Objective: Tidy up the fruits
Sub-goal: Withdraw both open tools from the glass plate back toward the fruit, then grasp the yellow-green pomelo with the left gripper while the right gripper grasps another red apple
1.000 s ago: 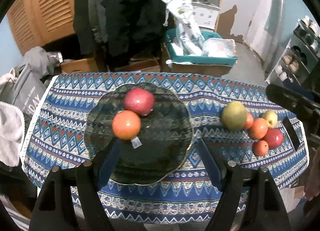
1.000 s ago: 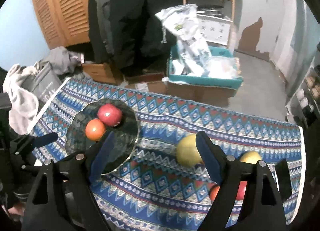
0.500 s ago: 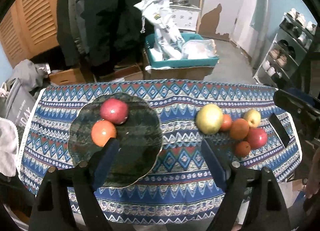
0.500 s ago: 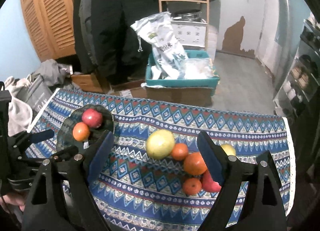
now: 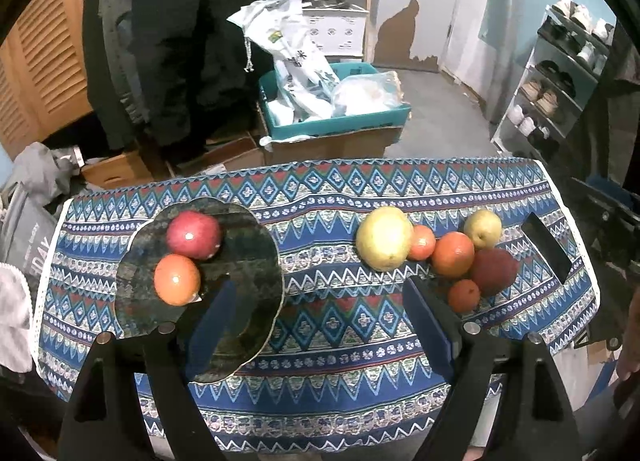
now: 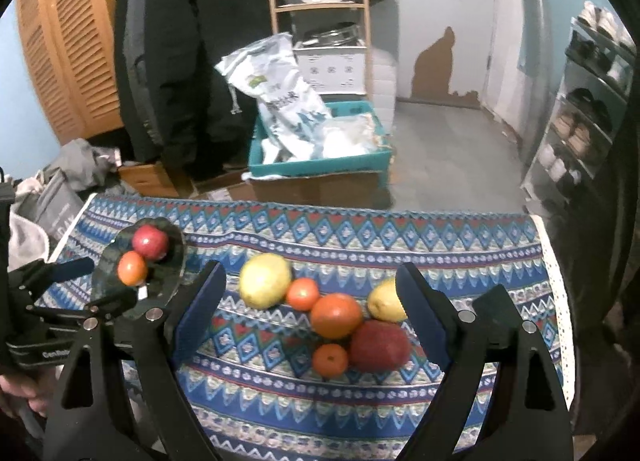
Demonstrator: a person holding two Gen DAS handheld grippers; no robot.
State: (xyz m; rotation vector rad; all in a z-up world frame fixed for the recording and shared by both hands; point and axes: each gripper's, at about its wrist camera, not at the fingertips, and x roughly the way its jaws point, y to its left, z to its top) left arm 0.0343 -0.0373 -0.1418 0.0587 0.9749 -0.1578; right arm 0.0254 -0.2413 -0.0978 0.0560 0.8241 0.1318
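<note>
Fruits lie in two groups on the patterned tablecloth point(image 5: 328, 325): six loose at the right, an apple point(image 5: 194, 235) and an orange point(image 5: 177, 285) on the dark plate point(image 5: 240, 261). Picking outer fruit first should avoid scattering the pile. The right gripper point(image 6: 310, 307) hangs spread wide above the pile, the left gripper point(image 5: 320, 325) equally spread, both empty.

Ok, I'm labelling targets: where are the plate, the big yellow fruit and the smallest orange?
plate point(image 5: 256, 261): left wrist view, bare dark surface right of its fruits.
big yellow fruit point(image 6: 265, 280): right wrist view, middle of its skin.
smallest orange point(image 6: 330, 360): right wrist view, its top.
</note>
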